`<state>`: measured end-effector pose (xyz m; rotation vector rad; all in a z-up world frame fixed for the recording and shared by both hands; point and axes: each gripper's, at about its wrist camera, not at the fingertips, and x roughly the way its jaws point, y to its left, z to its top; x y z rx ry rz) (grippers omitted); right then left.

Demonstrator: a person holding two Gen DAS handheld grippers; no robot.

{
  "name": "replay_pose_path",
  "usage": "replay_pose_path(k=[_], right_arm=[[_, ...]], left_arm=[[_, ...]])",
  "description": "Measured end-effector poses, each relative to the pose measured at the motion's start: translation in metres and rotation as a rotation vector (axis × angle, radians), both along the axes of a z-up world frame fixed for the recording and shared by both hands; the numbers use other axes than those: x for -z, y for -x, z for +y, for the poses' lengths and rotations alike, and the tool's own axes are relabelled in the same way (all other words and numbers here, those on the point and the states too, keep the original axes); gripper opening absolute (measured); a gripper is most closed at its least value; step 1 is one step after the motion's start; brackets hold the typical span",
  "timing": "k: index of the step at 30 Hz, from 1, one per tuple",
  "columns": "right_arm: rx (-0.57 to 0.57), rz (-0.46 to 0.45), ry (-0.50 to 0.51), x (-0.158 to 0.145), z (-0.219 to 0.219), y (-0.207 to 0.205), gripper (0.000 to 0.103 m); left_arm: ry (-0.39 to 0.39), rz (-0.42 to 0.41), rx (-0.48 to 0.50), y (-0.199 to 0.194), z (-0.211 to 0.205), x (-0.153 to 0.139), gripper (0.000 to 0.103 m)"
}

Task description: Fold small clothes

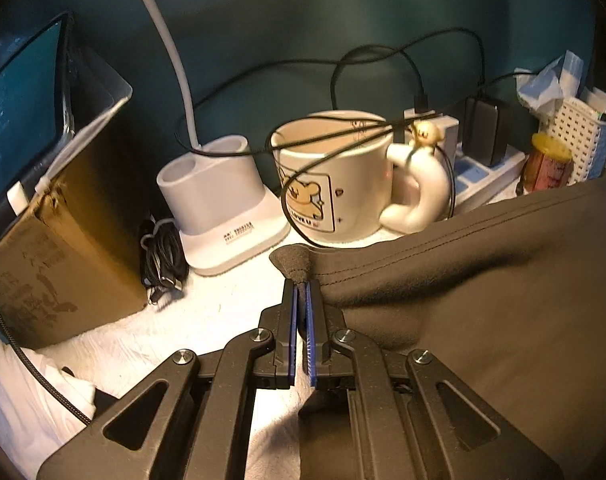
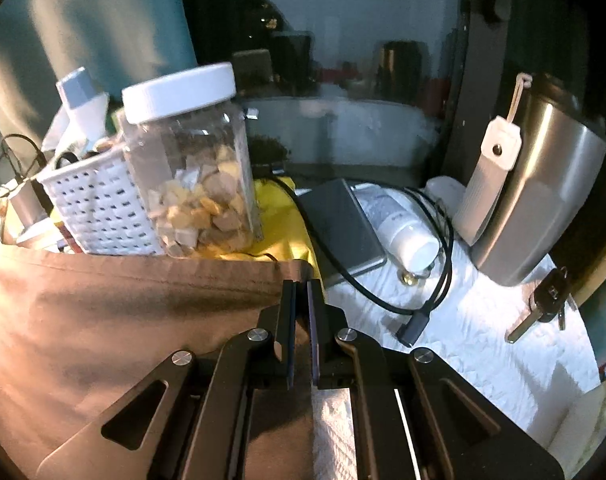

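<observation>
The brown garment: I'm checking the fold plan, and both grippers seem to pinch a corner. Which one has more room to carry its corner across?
Probably the right gripper. Both are shut on the brown garment, but the left gripper has a mug draped with cables close ahead.

Matt brown cloth garment (image 1: 483, 280); glossy ceramic mug (image 1: 335, 184); rough cardboard box (image 1: 63, 248); clear plastic jar (image 2: 191, 168); brushed metal tumbler (image 2: 539, 196); crinkled white paper on the worktop (image 2: 483, 332).

Cluttered home desk, bear mug (image 1: 335, 176), desk lamp base (image 1: 223, 200), snack jar (image 2: 191, 160), keys (image 2: 543, 304)
</observation>
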<state>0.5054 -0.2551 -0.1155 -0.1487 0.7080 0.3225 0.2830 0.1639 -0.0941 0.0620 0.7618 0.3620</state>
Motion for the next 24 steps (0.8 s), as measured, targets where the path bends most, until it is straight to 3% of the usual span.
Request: replay_pose_path(k=[9,10,11,13,19,22,24], right_arm=[[0.007,0.043,0.01,0.006,-0.002,-0.006,0.007],[0.008,0.051,0.012,0.006,-0.002,-0.006,0.013],[0.011,0.055,0.012,0.006,-0.002,-0.005,0.028],[0.026,0.051,0.014,0.003,-0.004,0.0,0.046],[0.043,0.024,0.0,-0.016,-0.011,0.022,0.047],[0.041,0.026,0.001,-0.021,-0.013,0.033,0.047],[0.042,0.027,-0.001,-0.024,-0.016,0.04,0.047]], left_arm=[[0.034,0.052,-0.039,0.0,0.008,0.014,0.008],[0.016,0.043,-0.055,0.002,0.008,0.013,0.008],[-0.008,0.036,-0.076,0.003,0.01,0.012,0.008],[-0.002,0.023,-0.112,0.009,0.018,0.008,0.011],[0.063,-0.003,-0.126,0.031,0.031,-0.003,0.013],[0.094,-0.014,-0.117,0.043,0.03,-0.006,0.029],[0.116,-0.024,-0.11,0.052,0.029,-0.007,0.032]])
